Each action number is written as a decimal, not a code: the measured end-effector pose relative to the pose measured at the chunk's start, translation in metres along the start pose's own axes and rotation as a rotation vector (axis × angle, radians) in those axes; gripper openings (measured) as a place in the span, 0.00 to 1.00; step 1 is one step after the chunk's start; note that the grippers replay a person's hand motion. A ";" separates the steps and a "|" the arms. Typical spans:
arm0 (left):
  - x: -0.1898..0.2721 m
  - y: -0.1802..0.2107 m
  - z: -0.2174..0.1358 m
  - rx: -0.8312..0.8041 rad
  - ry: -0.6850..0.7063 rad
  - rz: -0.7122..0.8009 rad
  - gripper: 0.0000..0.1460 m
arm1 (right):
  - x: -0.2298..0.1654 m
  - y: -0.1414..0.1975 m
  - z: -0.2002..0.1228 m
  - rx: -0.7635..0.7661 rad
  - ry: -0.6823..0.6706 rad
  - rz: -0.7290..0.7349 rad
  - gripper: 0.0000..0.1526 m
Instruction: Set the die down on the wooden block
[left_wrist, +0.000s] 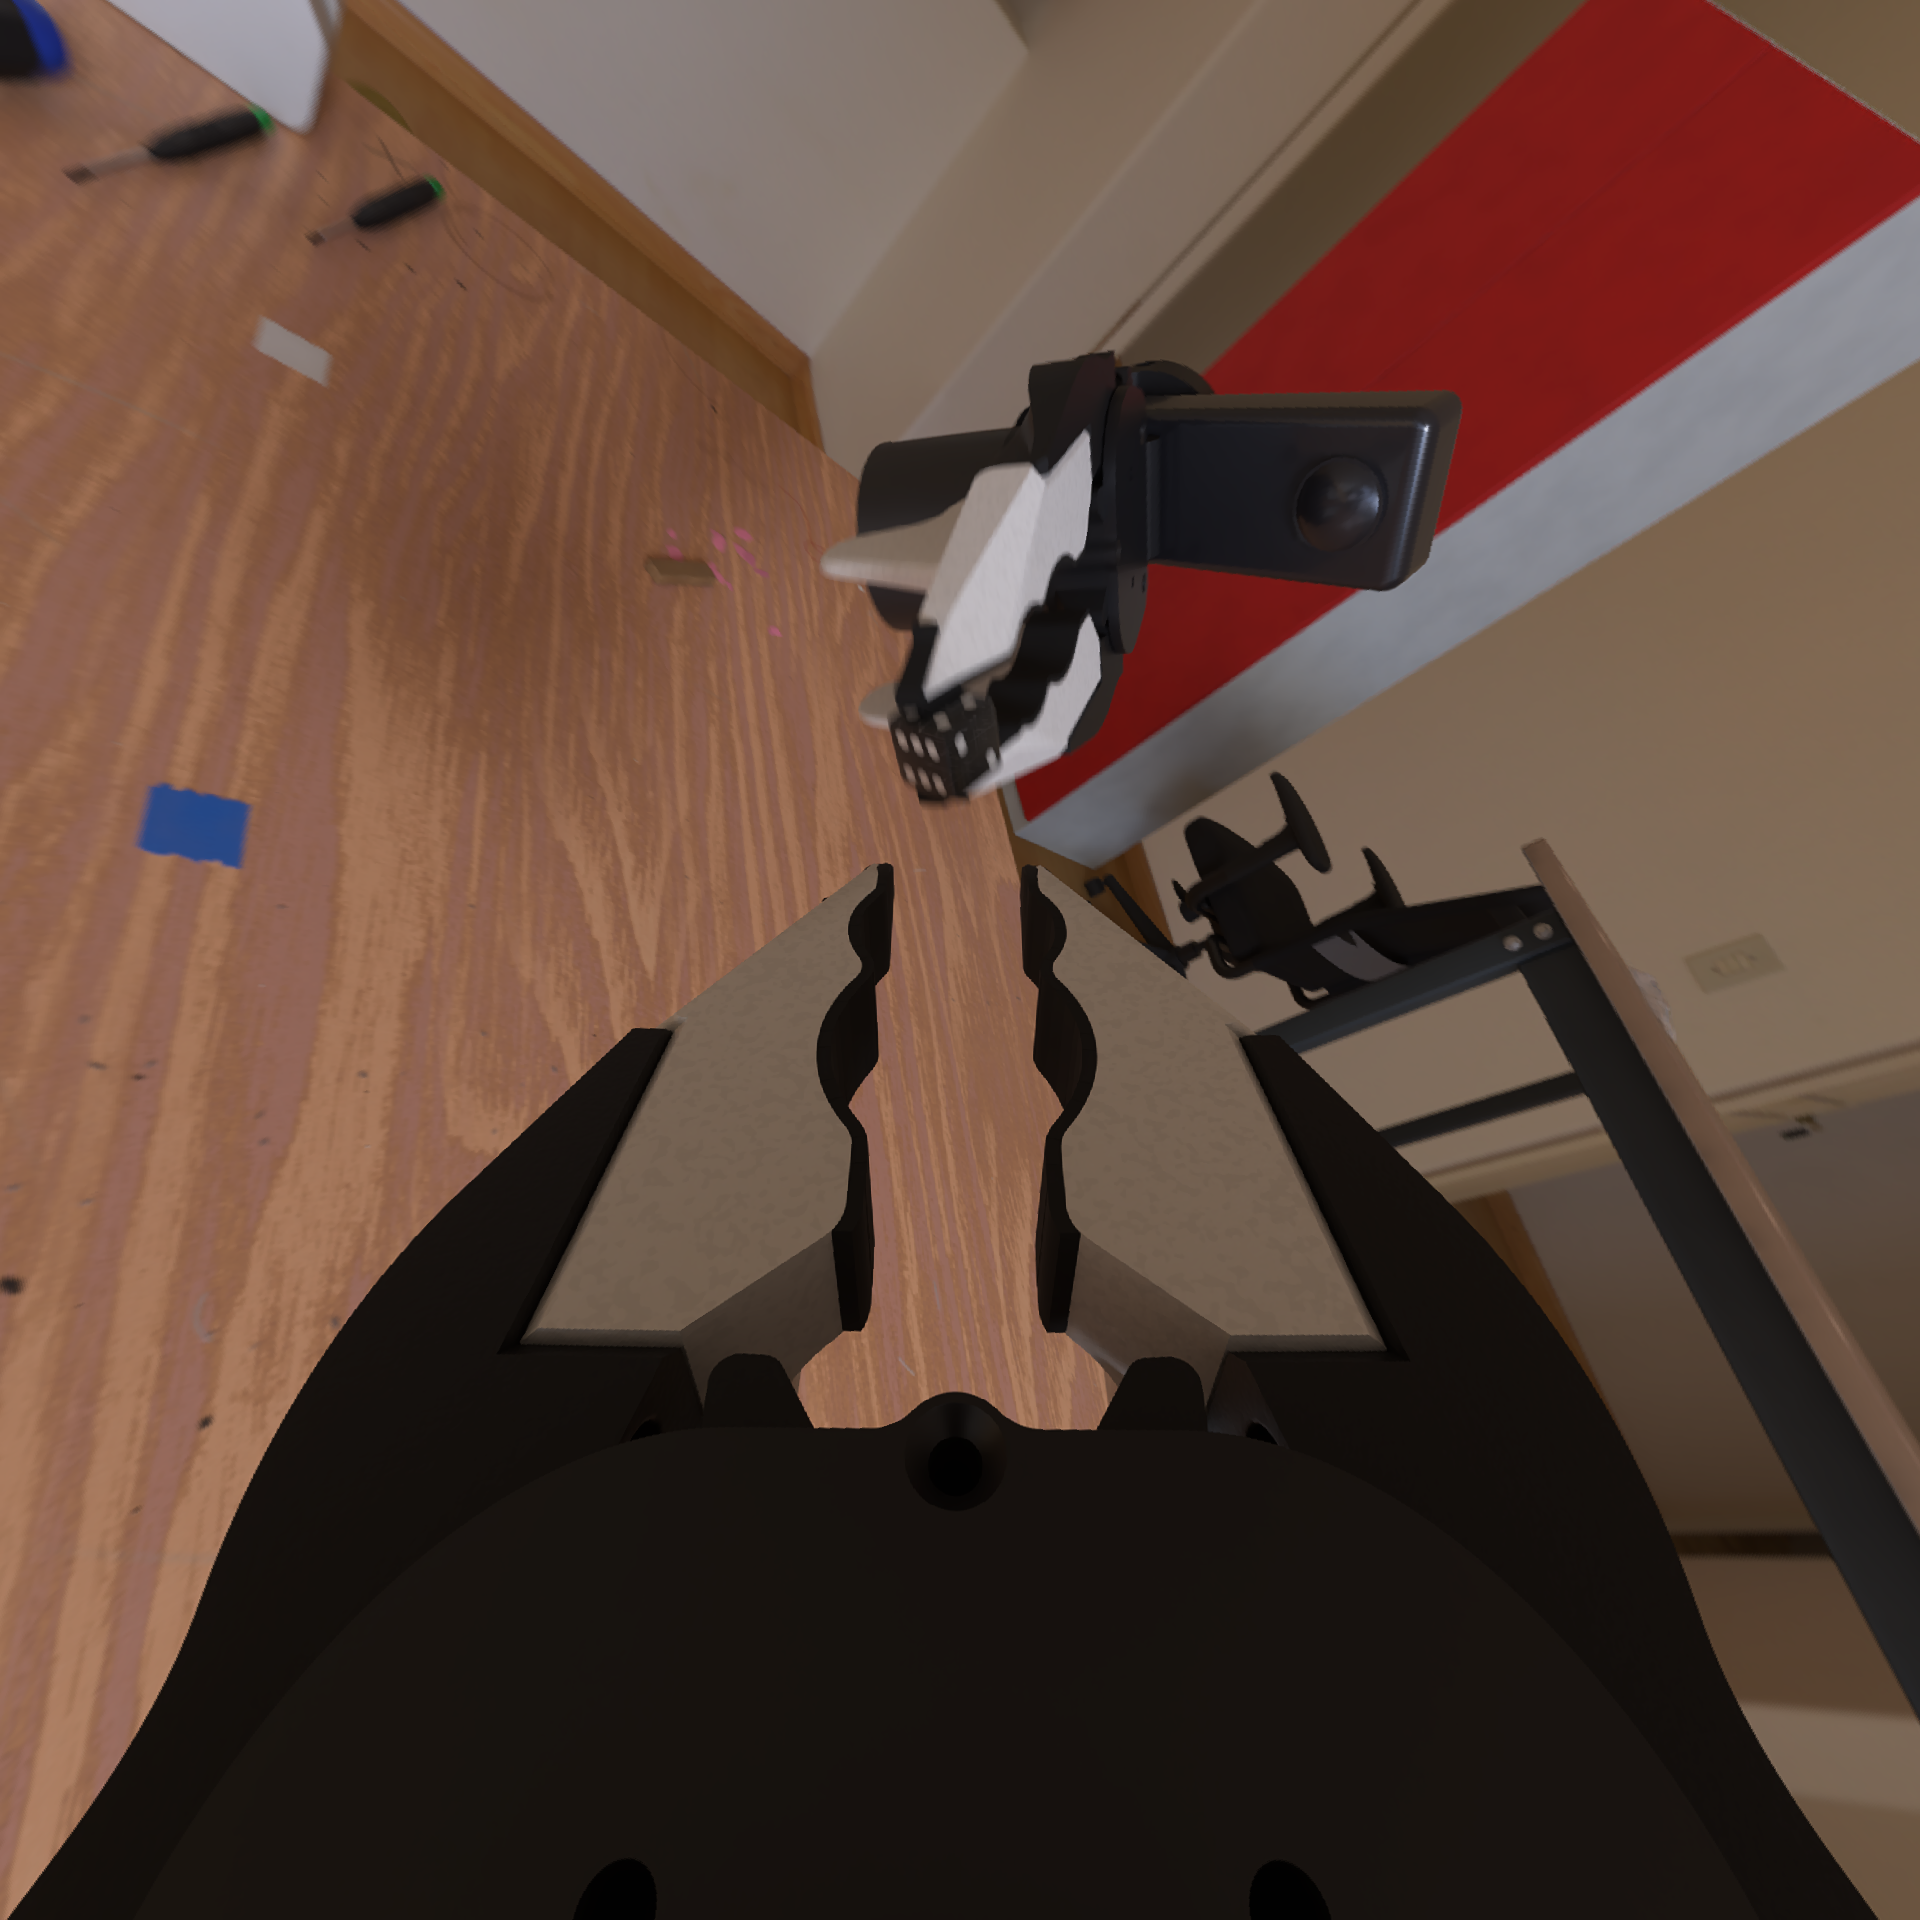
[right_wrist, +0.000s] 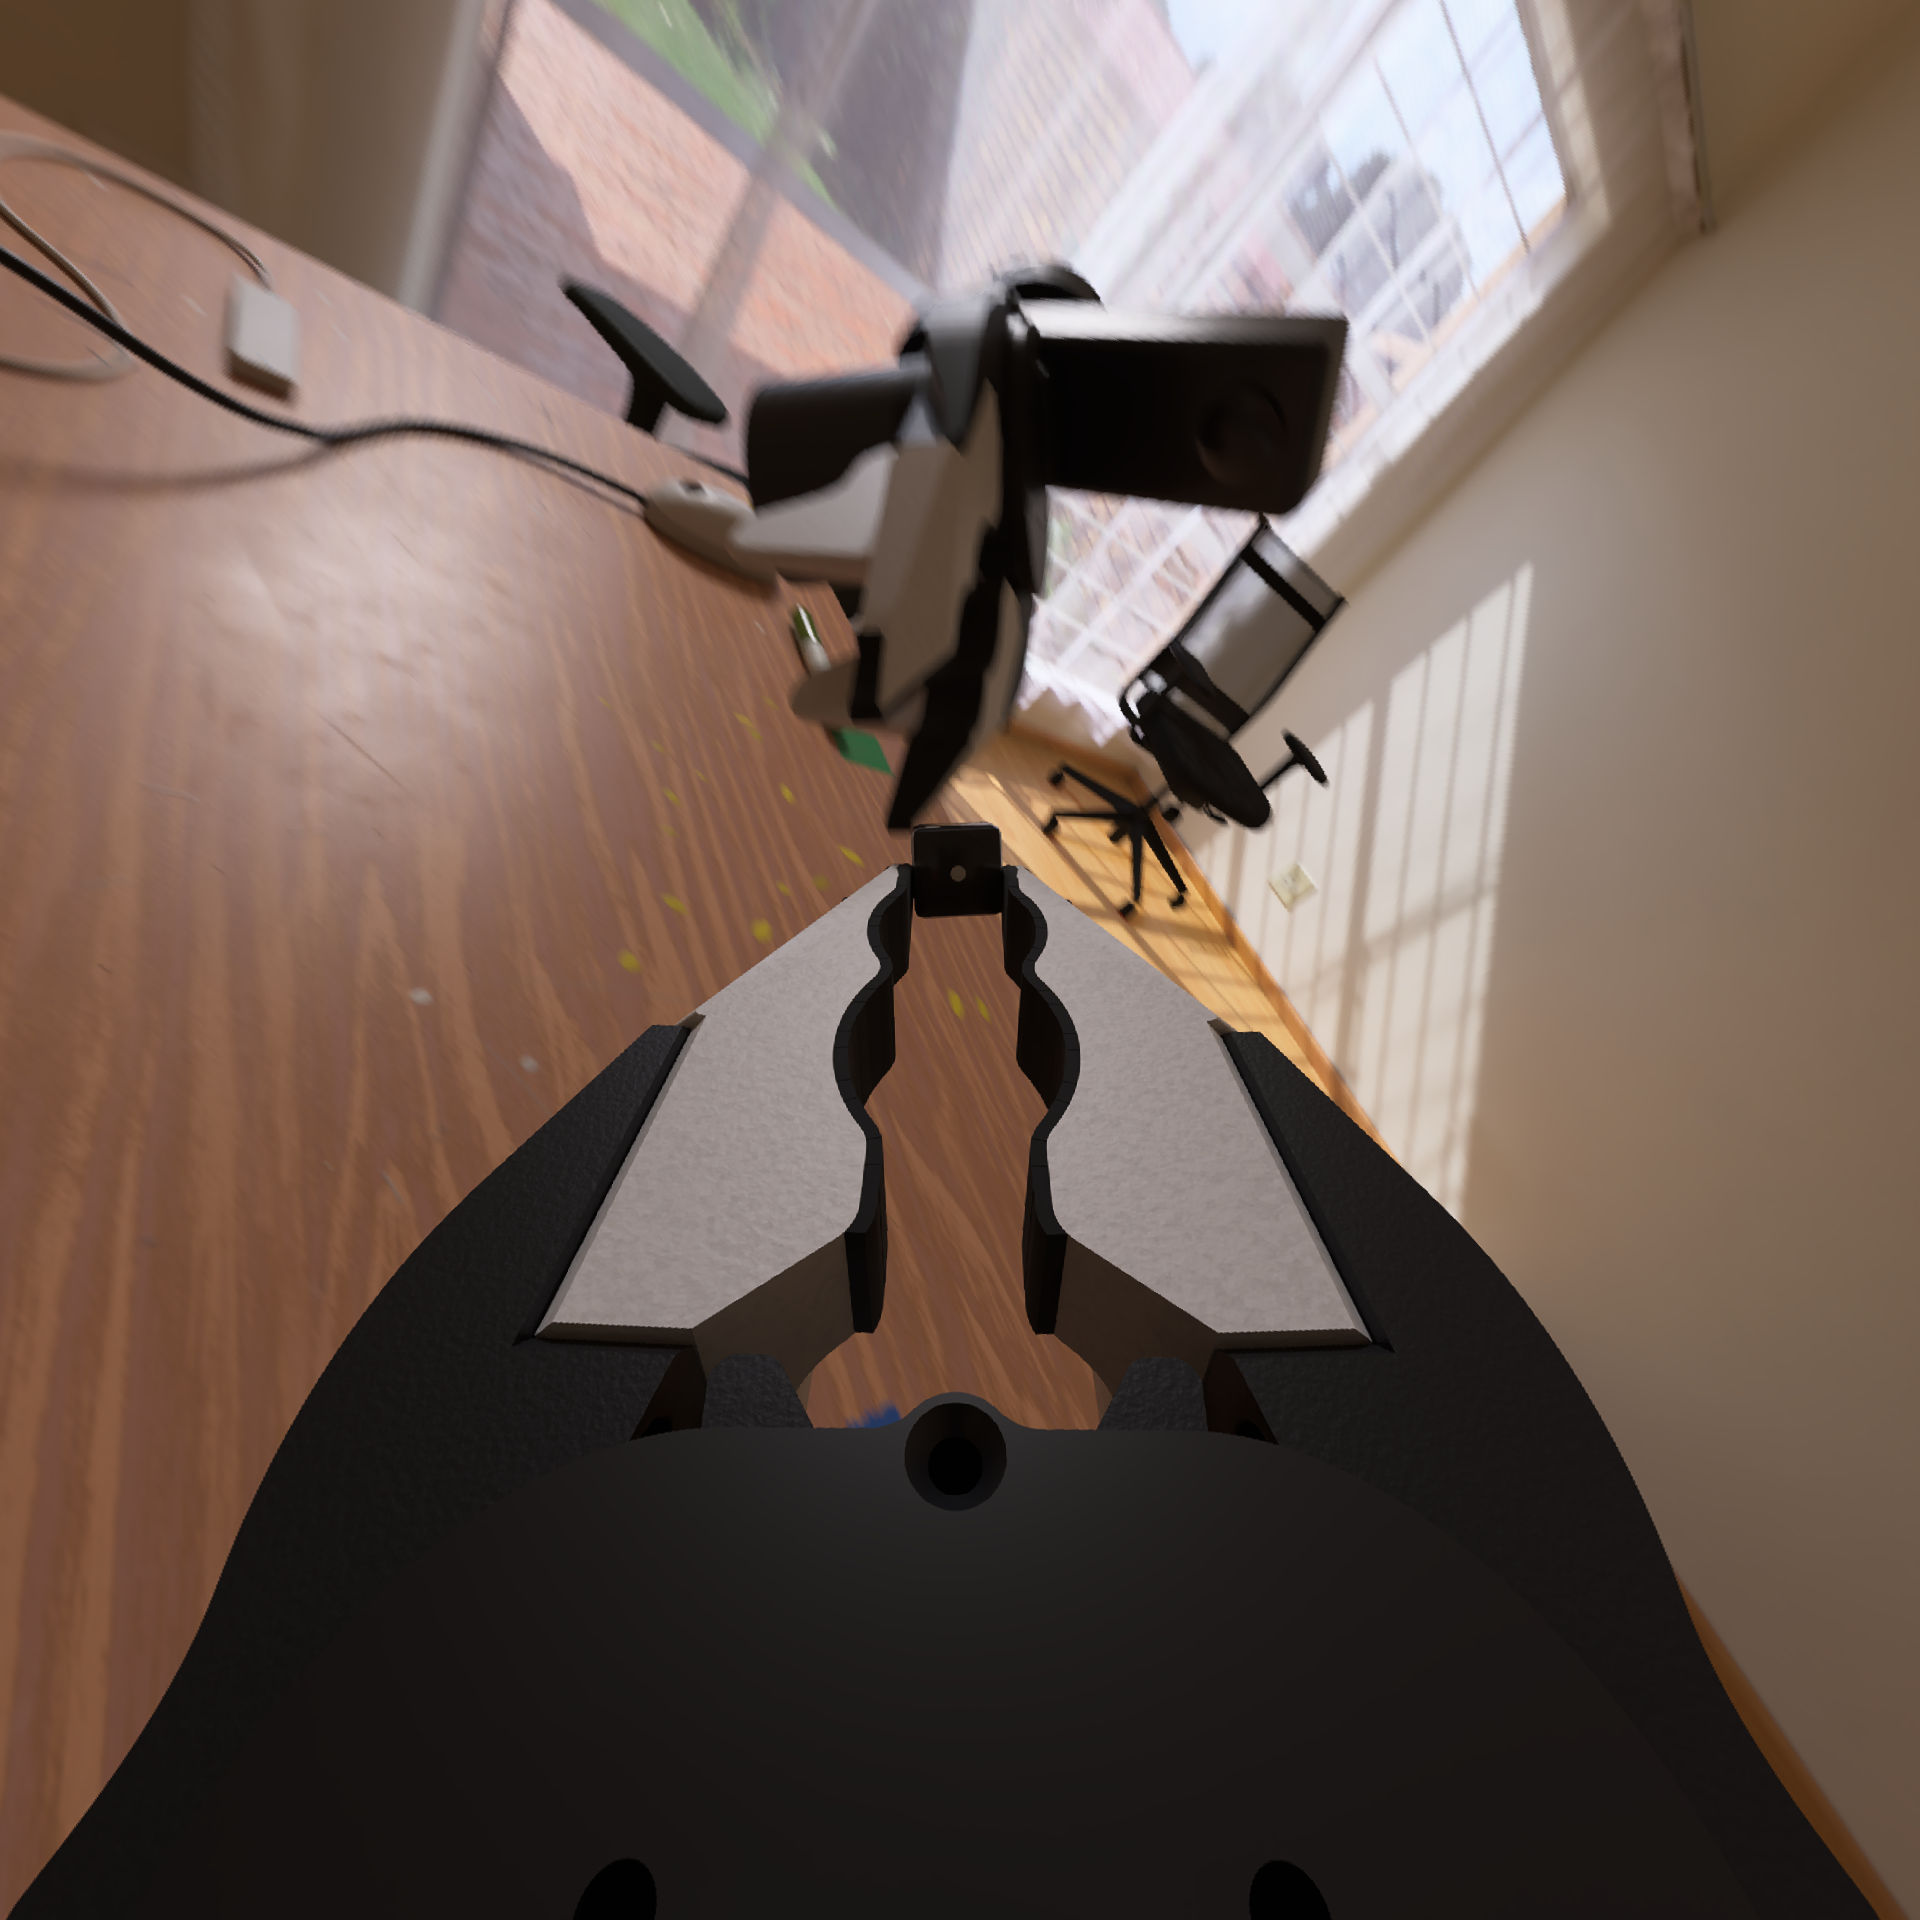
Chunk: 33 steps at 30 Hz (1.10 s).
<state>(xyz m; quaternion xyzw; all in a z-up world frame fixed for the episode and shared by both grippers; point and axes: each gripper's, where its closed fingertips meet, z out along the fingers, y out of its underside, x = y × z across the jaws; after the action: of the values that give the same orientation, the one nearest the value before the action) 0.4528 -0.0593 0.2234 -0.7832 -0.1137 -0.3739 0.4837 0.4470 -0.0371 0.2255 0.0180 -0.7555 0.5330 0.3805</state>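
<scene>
My right gripper (right_wrist: 956, 883) is shut on a small black die with pale pips (right_wrist: 956, 871), held at the fingertips above the wooden table (right_wrist: 312, 831). In the left wrist view the same gripper (left_wrist: 951, 767) hangs above the table's right edge with the die (left_wrist: 925, 750) between its fingers. The wooden block (left_wrist: 681, 569), small and tan, lies on the table (left_wrist: 416, 935) to the left of and beyond the die. My left gripper (left_wrist: 956, 883) is open and empty, pointing toward the die from close by. It also shows blurred in the right wrist view (right_wrist: 912, 805).
A blue patch (left_wrist: 195, 824), a white card (left_wrist: 293, 351) and two screwdrivers (left_wrist: 379, 208) lie on the table's far left. A cable (right_wrist: 312, 436), a pale plug box (right_wrist: 696, 509) and a green patch (right_wrist: 862, 750) lie beyond. Office chairs (right_wrist: 1195, 748) stand past the table edge.
</scene>
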 end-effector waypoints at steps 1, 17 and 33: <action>0.000 -0.002 -0.004 0.018 -0.017 0.007 0.17 | 0.009 0.005 -0.006 -0.042 0.021 -0.013 0.11; 0.041 -0.050 -0.069 0.397 -0.343 0.301 0.11 | 0.057 0.064 -0.181 -0.753 0.256 0.001 0.11; 0.052 -0.055 -0.075 0.465 -0.448 0.370 0.19 | -0.092 0.210 -0.198 -1.053 -0.228 0.292 0.11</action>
<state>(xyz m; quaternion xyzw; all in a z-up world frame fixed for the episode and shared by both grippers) 0.4238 -0.1038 0.3153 -0.7221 -0.1551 -0.0635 0.6712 0.5312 0.1811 0.0326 -0.2219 -0.9507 0.1256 0.1763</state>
